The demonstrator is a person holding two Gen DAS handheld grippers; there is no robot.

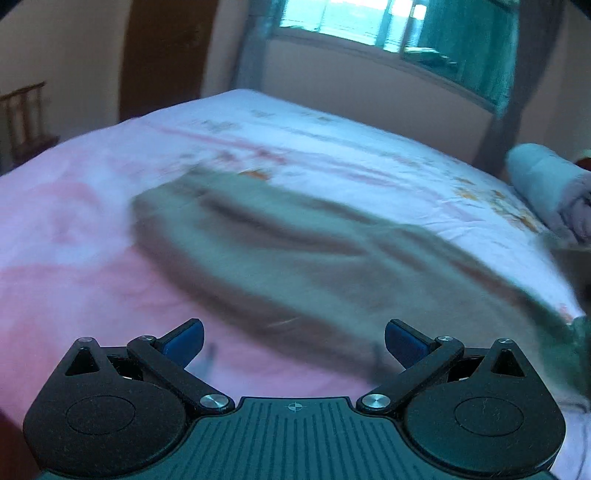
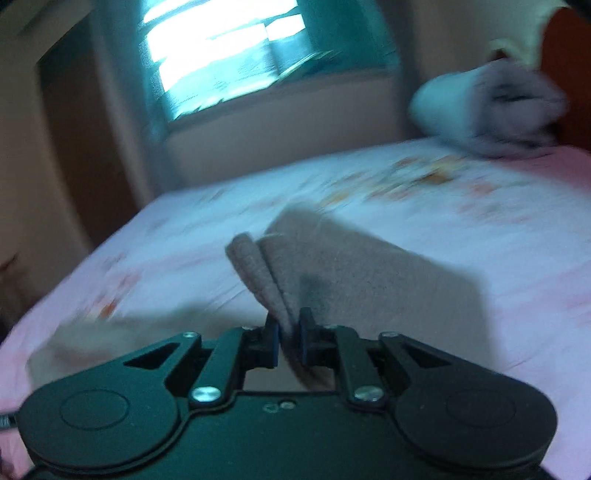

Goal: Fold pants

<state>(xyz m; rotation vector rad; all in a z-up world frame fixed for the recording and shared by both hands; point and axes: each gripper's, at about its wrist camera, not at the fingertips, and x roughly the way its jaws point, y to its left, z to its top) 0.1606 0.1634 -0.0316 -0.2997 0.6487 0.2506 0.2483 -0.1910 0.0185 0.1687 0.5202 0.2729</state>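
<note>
The brown pants [image 1: 295, 254] lie stretched across the pink and white bed sheet [image 1: 74, 221], blurred by motion. My left gripper [image 1: 293, 343] is open and empty, just above the near edge of the pants. In the right wrist view my right gripper [image 2: 289, 336] is shut on a doubled fold of the brown pants [image 2: 362, 273], which stands up between its pads and trails back onto the sheet [image 2: 517, 240].
A rolled grey blanket or pillow [image 1: 546, 184] lies at the bed's far right, also in the right wrist view [image 2: 487, 107]. A window [image 1: 388, 33] is behind the bed. A wooden door [image 1: 162, 55] and a rack [image 1: 26, 122] stand at left.
</note>
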